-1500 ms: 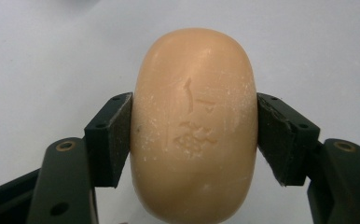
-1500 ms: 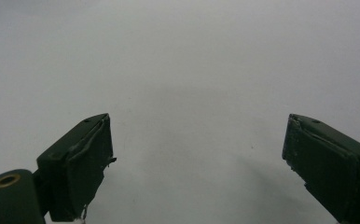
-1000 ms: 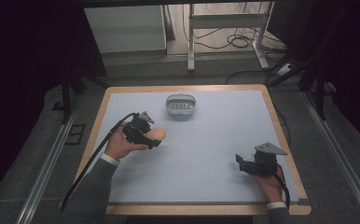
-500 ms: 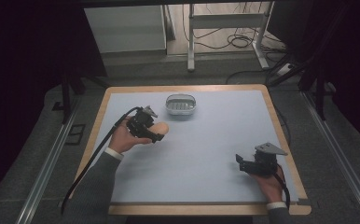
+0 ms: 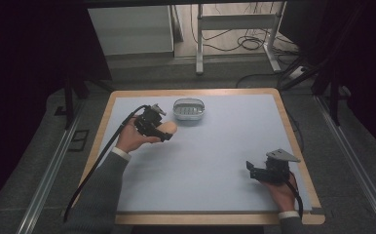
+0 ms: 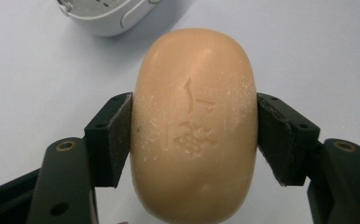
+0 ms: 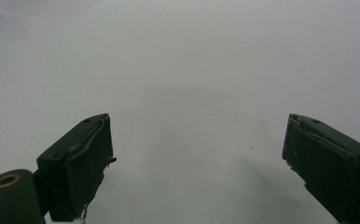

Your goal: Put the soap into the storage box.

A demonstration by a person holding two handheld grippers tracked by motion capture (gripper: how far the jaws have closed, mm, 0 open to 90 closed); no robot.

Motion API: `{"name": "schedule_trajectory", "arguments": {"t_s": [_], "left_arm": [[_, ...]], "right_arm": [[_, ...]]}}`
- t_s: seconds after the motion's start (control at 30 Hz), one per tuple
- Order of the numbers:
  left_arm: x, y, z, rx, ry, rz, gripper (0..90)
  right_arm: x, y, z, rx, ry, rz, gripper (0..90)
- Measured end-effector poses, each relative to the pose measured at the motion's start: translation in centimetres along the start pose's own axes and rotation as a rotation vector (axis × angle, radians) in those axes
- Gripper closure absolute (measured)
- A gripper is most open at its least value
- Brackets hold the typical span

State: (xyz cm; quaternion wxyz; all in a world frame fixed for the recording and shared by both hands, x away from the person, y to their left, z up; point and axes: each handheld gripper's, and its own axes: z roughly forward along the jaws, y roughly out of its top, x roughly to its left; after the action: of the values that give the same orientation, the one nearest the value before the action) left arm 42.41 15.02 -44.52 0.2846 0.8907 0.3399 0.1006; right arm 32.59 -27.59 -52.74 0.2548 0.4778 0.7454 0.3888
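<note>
My left gripper (image 6: 194, 135) clamps a smooth, oval, peach-coloured soap bar (image 6: 194, 126) between both black pads, its stamped face dusted with white flecks. The bar hangs just beside the pale ribbed soap dish (image 5: 189, 109). My right gripper (image 7: 197, 158) stands unclenched above the matte blue table mat (image 5: 215, 161).

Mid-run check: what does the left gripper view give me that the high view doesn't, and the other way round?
Left gripper view alone: the stamped mark on the soap bar and both pads pressed on its sides. High view alone: the right gripper, open, low over the blue mat. Both: soap in the left gripper, with the soap dish just beyond.
</note>
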Motion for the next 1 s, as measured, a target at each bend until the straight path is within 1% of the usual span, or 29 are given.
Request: {"name": "schedule_trajectory", "arguments": {"t_s": [0.1, 0.17, 0.33, 0.6, 0.77, 1.0], "left_arm": [[0.4, 0.3, 0.2, -0.004, -0.004, -0.007, 32.8], [0.7, 0.5, 0.4, 0.008, 0.001, -0.008, 32.7], [1.3, 1.0, 0.6, 0.008, 0.0, -0.016, 32.8], [1.7, 1.9, 1.0, 0.001, -0.01, -0.014, 32.8], [2.0, 2.5, 1.2, -0.004, -0.009, -0.009, 32.8], [2.4, 3.2, 1.6, 0.004, -0.005, -0.01, 32.8]], "right_arm": [[0.0, 0.0, 0.0, 0.001, 0.0, 0.0, 8.5], [0.0, 0.0, 0.0, 0.002, -0.001, 0.001, 8.6], [0.0, 0.0, 0.0, 0.003, 0.0, 0.001, 8.5], [0.0, 0.0, 0.1, 0.007, -0.002, 0.002, 8.5], [0.0, 0.0, 0.0, 0.005, -0.001, 0.007, 8.5], [0.0, 0.0, 0.1, 0.005, 0.0, 0.008, 8.5]]}}
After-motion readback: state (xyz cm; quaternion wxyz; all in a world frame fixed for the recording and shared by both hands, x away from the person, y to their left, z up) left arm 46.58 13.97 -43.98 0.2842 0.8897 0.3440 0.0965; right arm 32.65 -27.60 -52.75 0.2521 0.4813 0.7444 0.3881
